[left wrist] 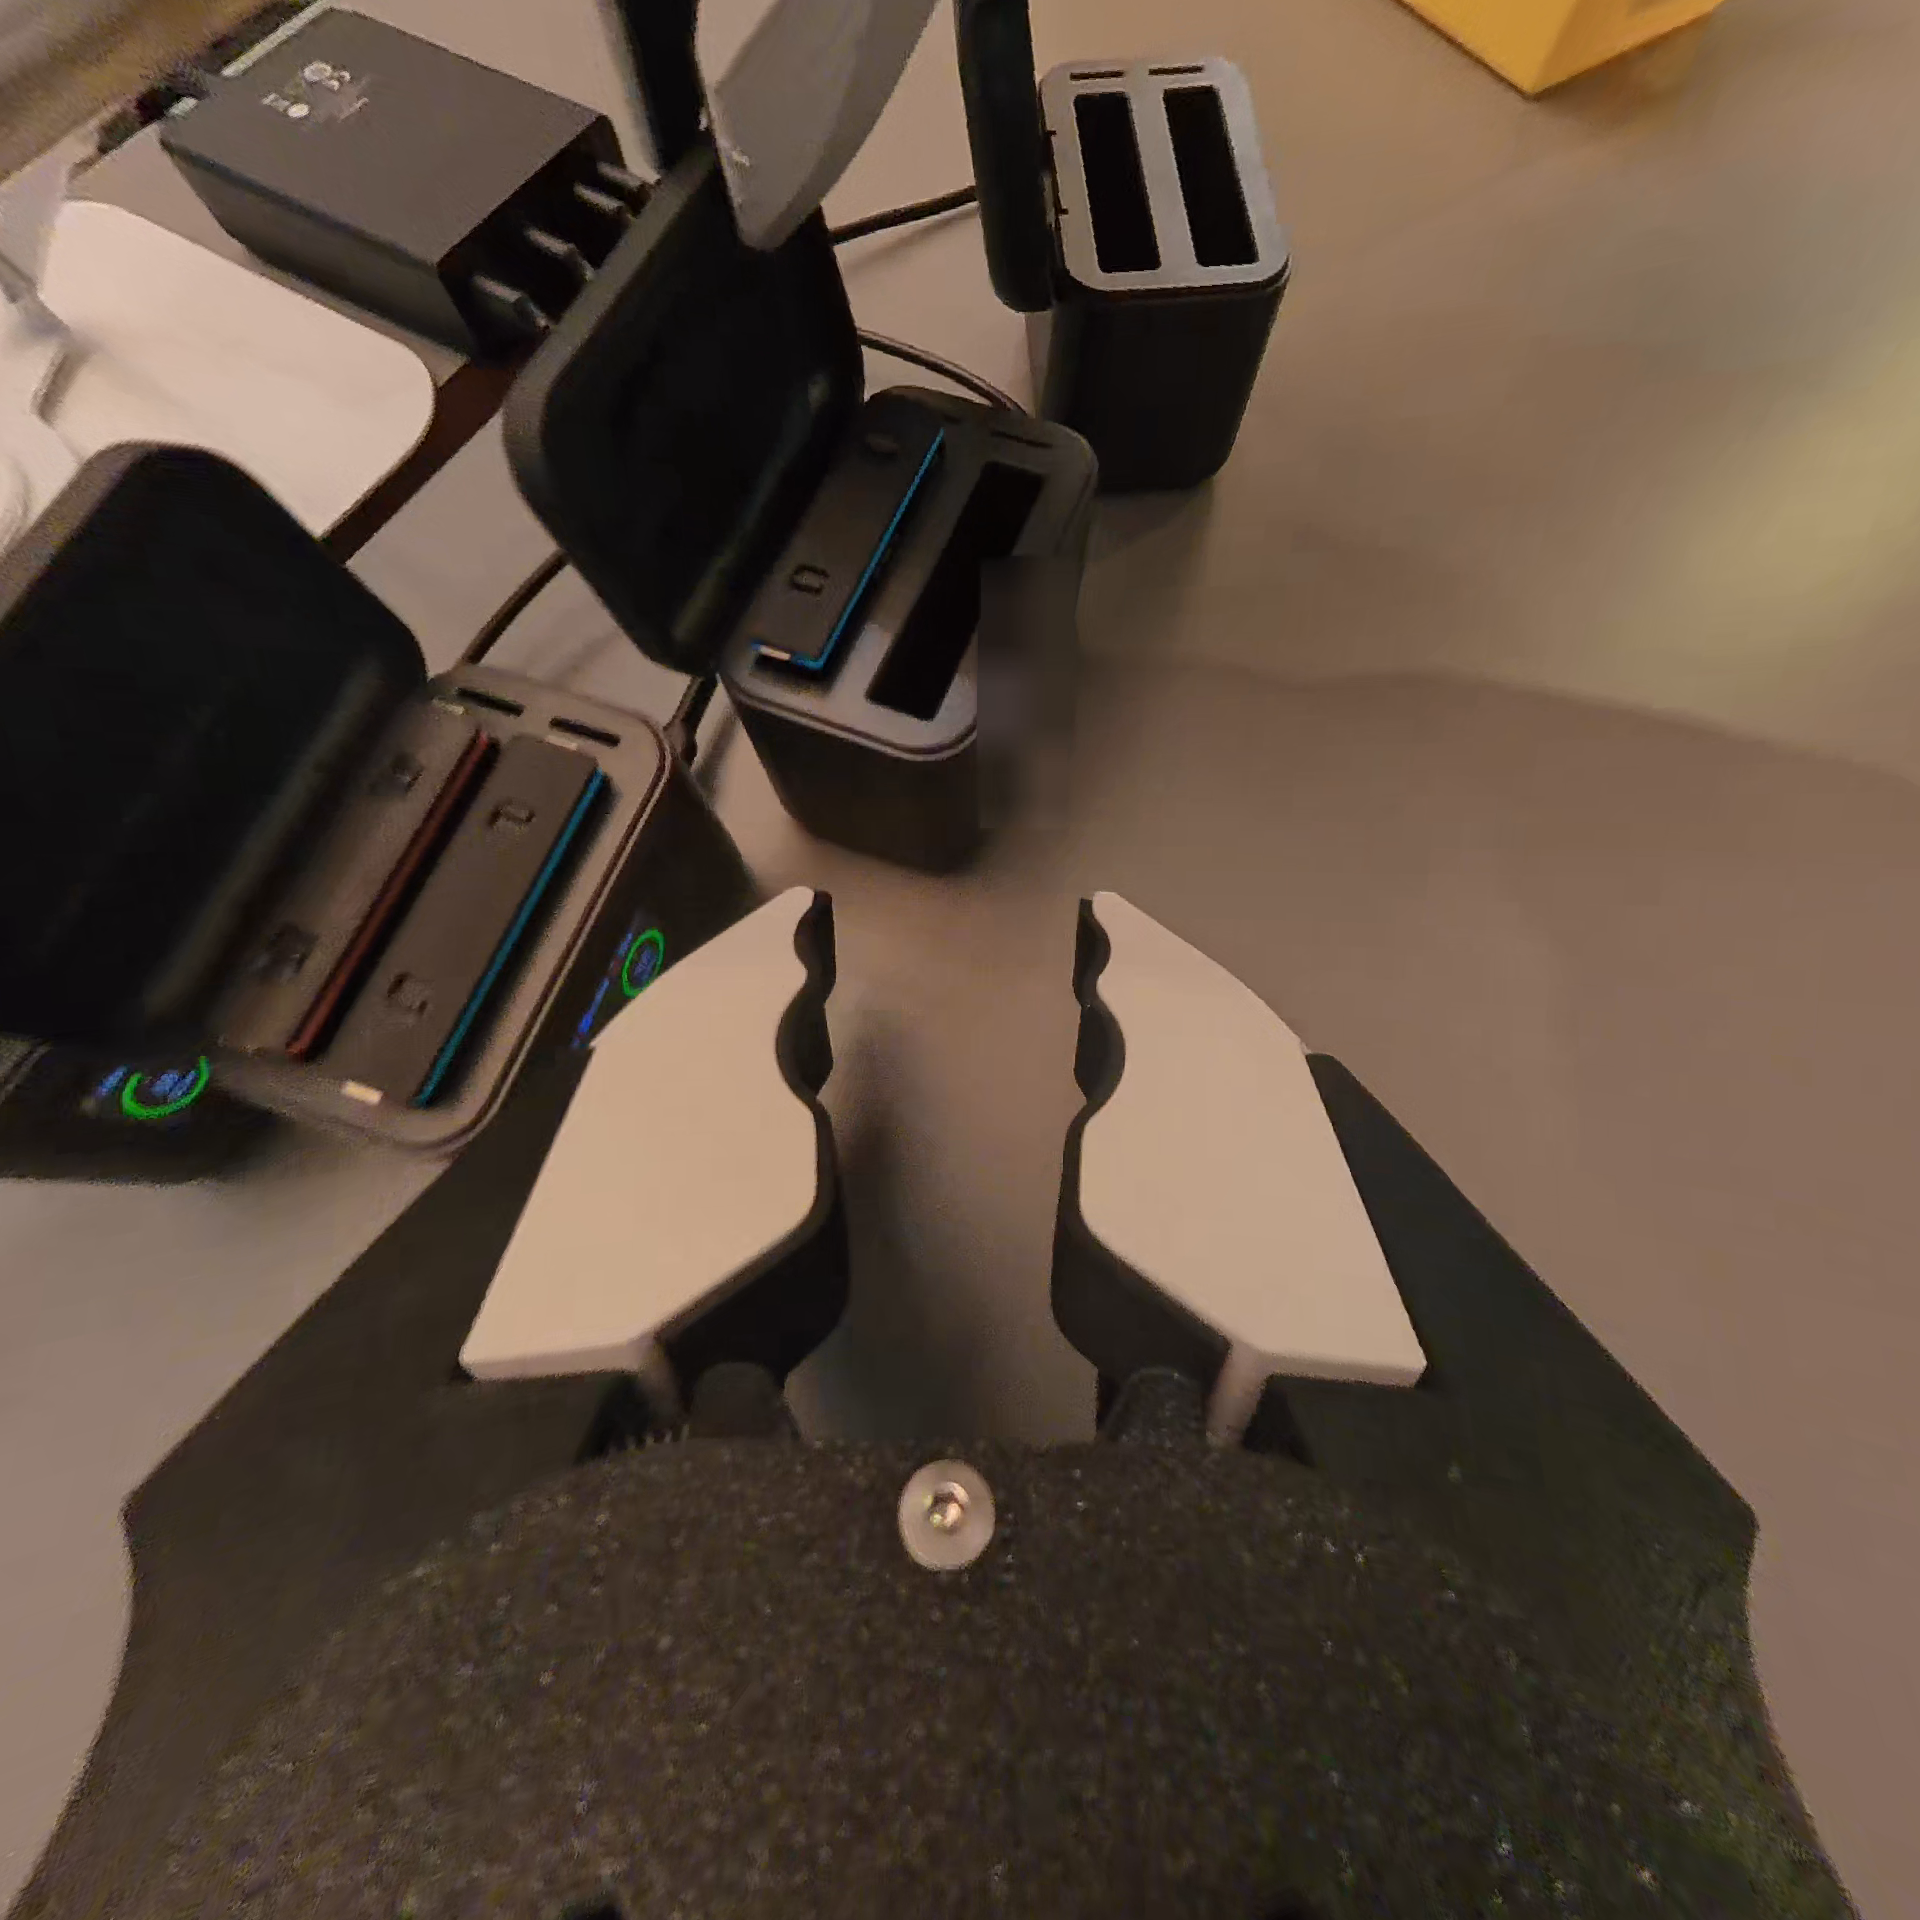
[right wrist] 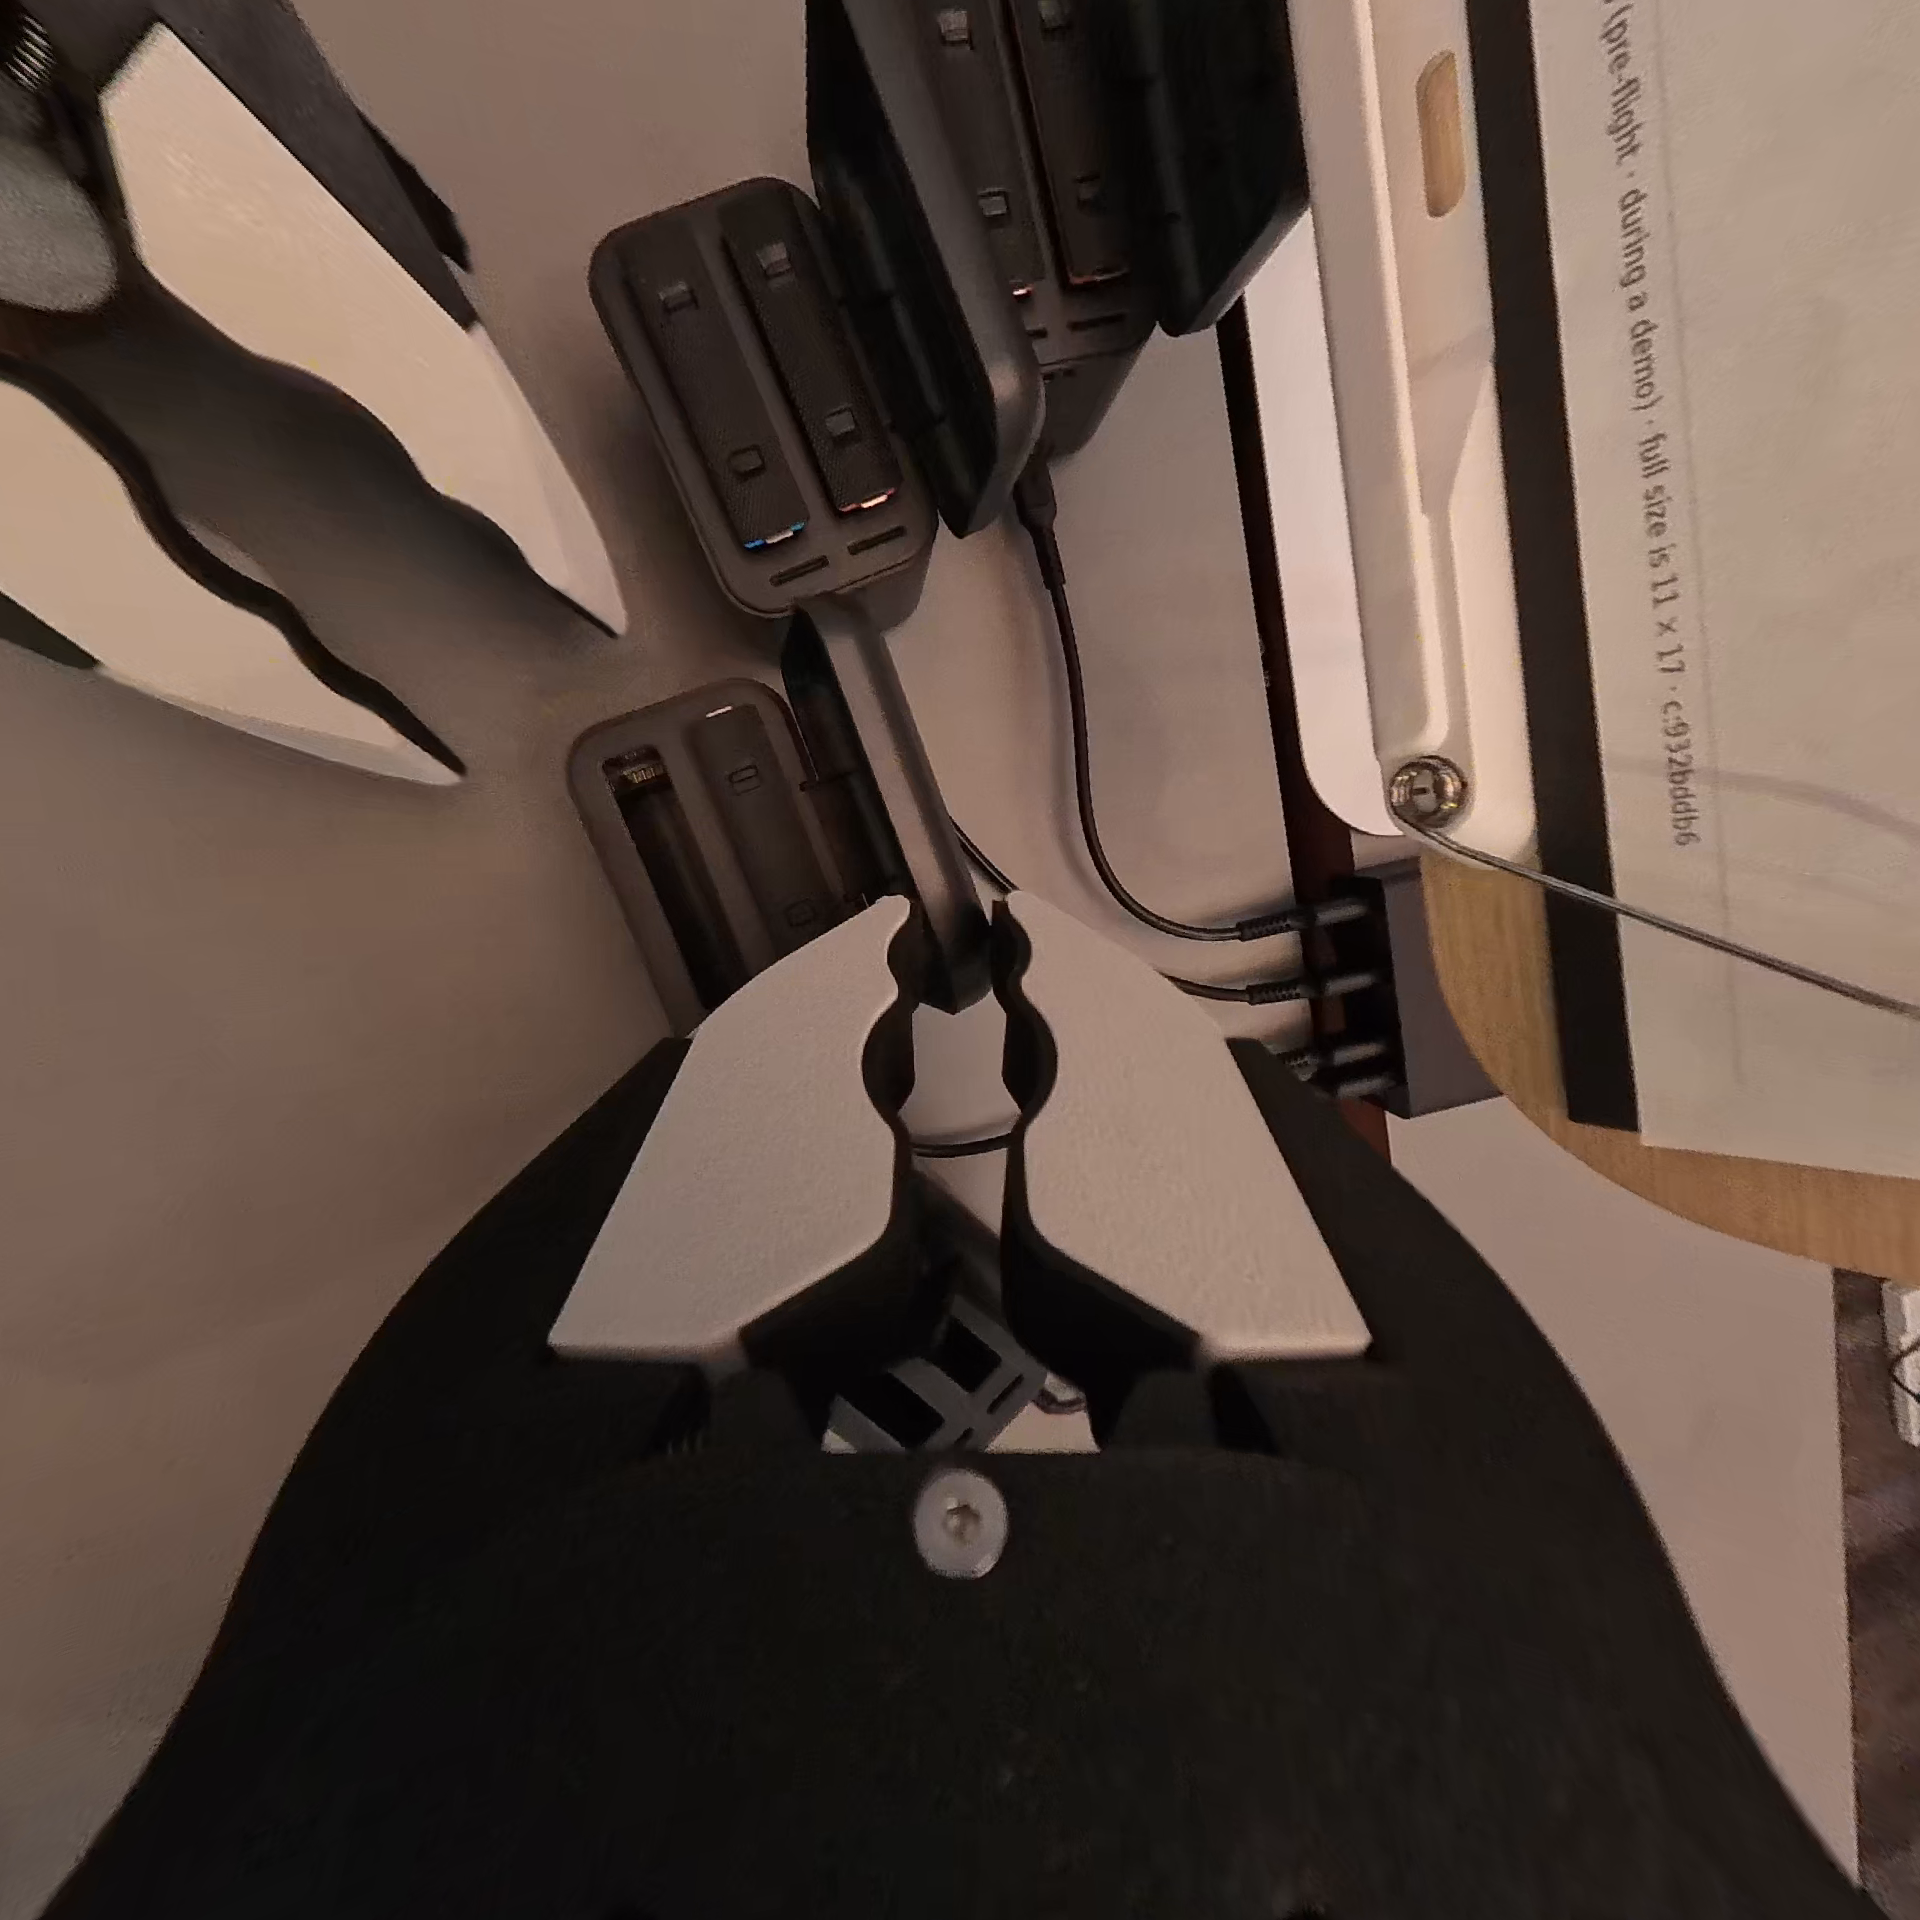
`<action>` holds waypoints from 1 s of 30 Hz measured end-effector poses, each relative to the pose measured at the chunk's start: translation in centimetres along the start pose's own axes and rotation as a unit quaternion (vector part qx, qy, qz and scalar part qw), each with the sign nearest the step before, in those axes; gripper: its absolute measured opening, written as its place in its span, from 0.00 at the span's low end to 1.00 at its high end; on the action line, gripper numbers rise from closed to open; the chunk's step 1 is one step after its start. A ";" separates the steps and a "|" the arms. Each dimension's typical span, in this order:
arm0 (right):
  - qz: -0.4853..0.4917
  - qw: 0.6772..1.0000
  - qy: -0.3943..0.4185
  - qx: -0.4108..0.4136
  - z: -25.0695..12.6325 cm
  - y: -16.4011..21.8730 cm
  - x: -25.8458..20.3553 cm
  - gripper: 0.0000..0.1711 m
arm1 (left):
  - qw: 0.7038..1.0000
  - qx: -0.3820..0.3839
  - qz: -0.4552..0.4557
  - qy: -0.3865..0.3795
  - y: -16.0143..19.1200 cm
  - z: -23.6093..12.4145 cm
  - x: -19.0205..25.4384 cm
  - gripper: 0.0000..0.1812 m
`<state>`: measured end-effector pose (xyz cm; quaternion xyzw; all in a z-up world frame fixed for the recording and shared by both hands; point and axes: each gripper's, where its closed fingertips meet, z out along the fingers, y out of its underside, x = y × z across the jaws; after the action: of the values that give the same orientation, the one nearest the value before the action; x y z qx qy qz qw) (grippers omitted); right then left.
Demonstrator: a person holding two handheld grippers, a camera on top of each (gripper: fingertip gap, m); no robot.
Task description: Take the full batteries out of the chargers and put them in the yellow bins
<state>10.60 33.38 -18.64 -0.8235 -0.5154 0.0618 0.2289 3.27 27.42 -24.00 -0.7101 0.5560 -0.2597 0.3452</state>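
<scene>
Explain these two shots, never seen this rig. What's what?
There is no robot. A person holds a two-finger claw in each hand, and each has a camera looking along its fingers. The left wrist view shows the left claw, open and empty, over a grey table. On the table stand three black box-shaped battery chargers with their lids open. The near one holds two batteries, the middle one holds one, and the far one holds none. A yellow bin shows at top right. The right wrist view looks down: the right claw is shut on a slim dark grey battery.

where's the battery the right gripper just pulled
In the right wrist view, the battery is clamped between the right gripper fingertips, above the middle charger, whose left slot is empty.
</scene>
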 end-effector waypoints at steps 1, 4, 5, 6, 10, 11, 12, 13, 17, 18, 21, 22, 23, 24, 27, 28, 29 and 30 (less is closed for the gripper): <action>0.001 1.000 0.004 -0.002 0.0 0.0 0.0 0.07 | 1.000 -0.001 -0.002 -0.003 0.2 -0.4 0.0 0.24; 0.001 1.000 0.019 -0.010 -0.2 0.1 0.0 0.07 | 1.000 -0.009 0.000 -0.014 1.0 -1.7 -0.1 0.24; 0.004 1.000 0.023 -0.012 -0.3 0.2 0.1 0.07 | 1.000 -0.014 0.000 -0.018 1.4 -2.2 -0.1 0.24; 0.006 1.000 0.027 -0.013 -0.4 0.2 0.1 0.07 | 1.000 -0.019 -0.001 -0.023 1.8 -2.6 -0.2 0.24; 0.015 0.999 0.042 -0.009 -0.7 0.1 0.1 0.07 | 0.998 -0.029 -0.016 -0.045 3.2 -3.8 -0.9 0.24; 0.018 0.999 0.045 -0.005 -0.9 0.0 0.0 0.08 | 0.998 -0.030 -0.021 -0.050 3.4 -4.0 -1.0 0.24; 0.021 0.999 0.045 -0.001 -1.1 -0.2 -0.1 0.10 | 0.998 -0.029 -0.025 -0.054 3.5 -4.2 -1.2 0.24; 0.023 0.999 0.047 0.005 -1.3 -0.4 -0.3 0.11 | 0.998 -0.026 -0.028 -0.058 3.5 -4.3 -1.2 0.24; 0.026 0.996 0.074 0.037 -3.0 -0.9 -0.8 0.13 | 0.996 -0.007 -0.032 -0.077 3.1 -5.1 -1.6 0.23; 0.027 0.994 0.085 0.055 -3.7 -1.2 -1.0 0.13 | 0.996 -0.002 -0.032 -0.082 3.0 -5.2 -1.7 0.23; 0.041 0.985 0.110 0.123 -6.0 -2.3 -2.1 0.13 | 0.994 0.016 -0.038 -0.098 2.8 -5.6 -2.4 0.23; 0.046 0.982 0.114 0.146 -6.6 -2.6 -2.6 0.13 | 0.993 0.025 -0.042 -0.104 2.6 -5.7 -2.7 0.23; 0.049 0.978 0.114 0.168 -7.1 -2.9 -3.3 0.14 | 0.992 0.033 -0.047 -0.112 2.6 -5.7 -3.1 0.23; 0.052 0.974 0.116 0.188 -7.5 -3.2 -3.9 0.15 | 0.991 0.039 -0.053 -0.118 2.6 -5.7 -3.6 0.24; 0.062 0.963 0.123 0.230 -7.8 -4.1 -5.2 0.17 | 0.987 0.054 -0.076 -0.129 2.7 -5.5 -4.7 0.26; 0.066 0.959 0.124 0.245 -7.6 -4.4 -5.5 0.15 | 0.986 0.057 -0.079 -0.135 2.7 -5.4 -5.0 0.27; 0.070 0.955 0.124 0.259 -7.4 -4.8 -5.9 0.11 | 0.985 0.057 -0.080 -0.139 2.8 -5.3 -5.3 0.28; 0.075 0.952 0.130 0.268 -7.1 -5.1 -6.1 0.05 | 0.985 0.055 -0.080 -0.141 2.9 -5.0 -5.6 0.28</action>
<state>5.96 27.65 -10.90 -0.7690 -0.3830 0.1071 0.5005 -3.66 31.40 -22.98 -0.7616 0.4278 -0.2141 0.4372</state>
